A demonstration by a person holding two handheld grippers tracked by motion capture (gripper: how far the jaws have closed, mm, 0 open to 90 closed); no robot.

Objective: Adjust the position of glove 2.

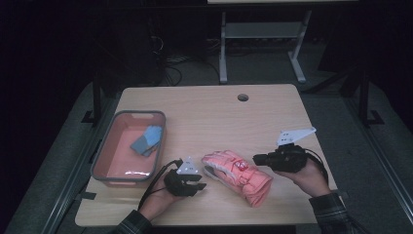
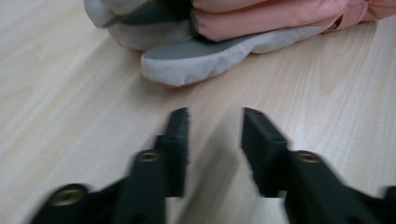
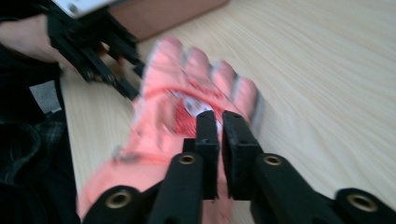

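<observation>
High view: pink padded glove [image 1: 238, 175] lies flat on the worktop [image 1: 214, 117], front centre, fingers toward the left claw [image 1: 197, 185], cuff toward the person. Left claw sits just beside the glove's fingertips; its tips are too small and dark here to read. Right claw [image 1: 256, 159] hangs just right of the glove, near its upper edge; contact cannot be told from this angle. Grey-rimmed pink bin [image 1: 127, 146] on the left of the worktop holds a folded blue-grey cloth item [image 1: 146, 140], kind unclear. Both forearms cut off at the bottom edge. Room behind is dark; only a table frame [image 1: 263, 39] reads.

Left gripper view: left claw [image 2: 215, 116] released, a clear gap between the jaws with bare worktop [image 2: 70, 93] showing through, nothing in it. Jaws are motion-blurred. Glove [image 2: 205, 56] lies ahead, apart from the tips; grey-and-white fingertip in front, pink padding above, the rest cut off at the top edge.

Right gripper view: right claw [image 3: 220, 114] clenched, only a thin slit between the jaws, nothing visibly caught. Glove [image 3: 187, 93] lies below and beyond, heavily blurred; a small patch on its back is unreadable. Whether the tips touch the fabric cannot be told. Left claw [image 3: 128, 84] shows top left near the glove's fingers, beside the bin wall [image 3: 159, 18], partly cut off.
</observation>
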